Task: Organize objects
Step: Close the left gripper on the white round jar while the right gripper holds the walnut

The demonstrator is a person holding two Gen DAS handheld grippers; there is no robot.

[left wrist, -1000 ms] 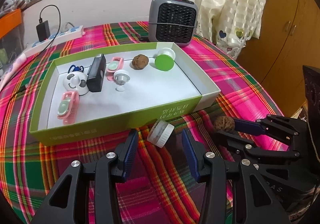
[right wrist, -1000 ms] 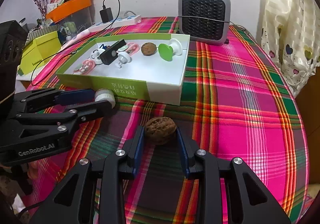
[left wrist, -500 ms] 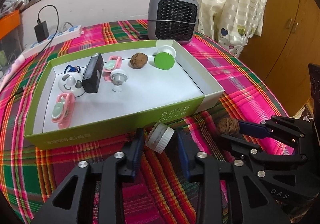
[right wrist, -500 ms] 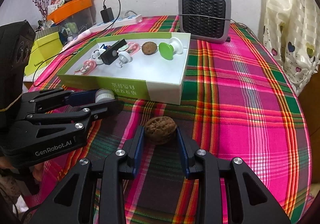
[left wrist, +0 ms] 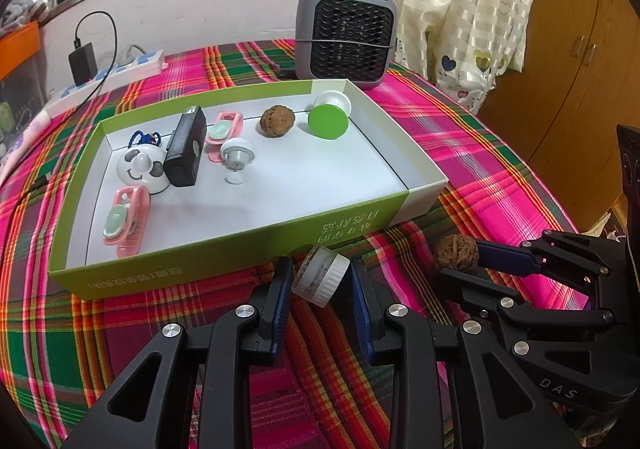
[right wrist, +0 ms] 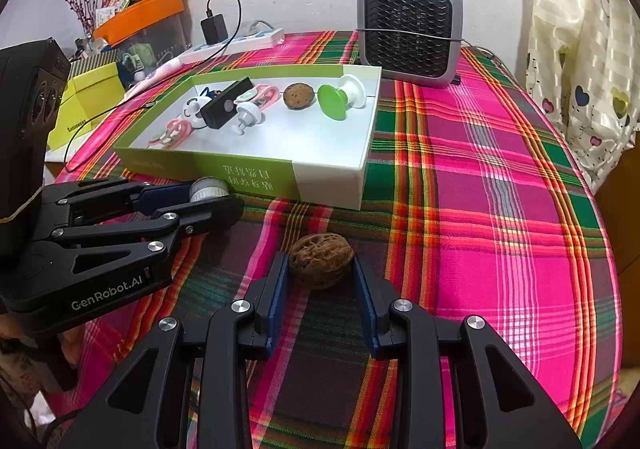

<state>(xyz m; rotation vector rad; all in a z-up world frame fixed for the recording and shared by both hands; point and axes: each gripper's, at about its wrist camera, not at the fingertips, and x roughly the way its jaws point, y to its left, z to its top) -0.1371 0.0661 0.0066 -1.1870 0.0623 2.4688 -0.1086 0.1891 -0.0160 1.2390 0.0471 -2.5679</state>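
Two things are gripped at this moment, one in each gripper, and both lie on the plaid cloth just in front of the green box [left wrist: 224, 249], which I take as the landmark. The left gripper [left wrist: 320, 283] has its jaws narrow around a small white-capped jar [left wrist: 320, 275]; they have just been closing, and now the blue pads press on both sides of the jar, which lies tilted just beside the near wall of the box. The right gripper [right wrist: 320, 269] is clamped on a walnut [right wrist: 321, 260], also in front of the box but more to the right of its white corner, and near it rather than touching.

Inside the box, along the far wall, there are already a second walnut [left wrist: 277, 121], a green suction cup [left wrist: 329, 117], a black case [left wrist: 185, 147], two pink clips, a white round toy [left wrist: 140, 169] and a small white knob [left wrist: 237, 157]. The front half of the box floor is bare.

As I judge it, the step in hand is the grasp itself: both things are taken but seem to be not yet lifted from the cloth. The next move probably calls for raising each one high enough to pass over the near wall, then carrying it to the bare floor and opening there. The jar is round and tilted, so it may slip or turn between the pads if the lift is fast.
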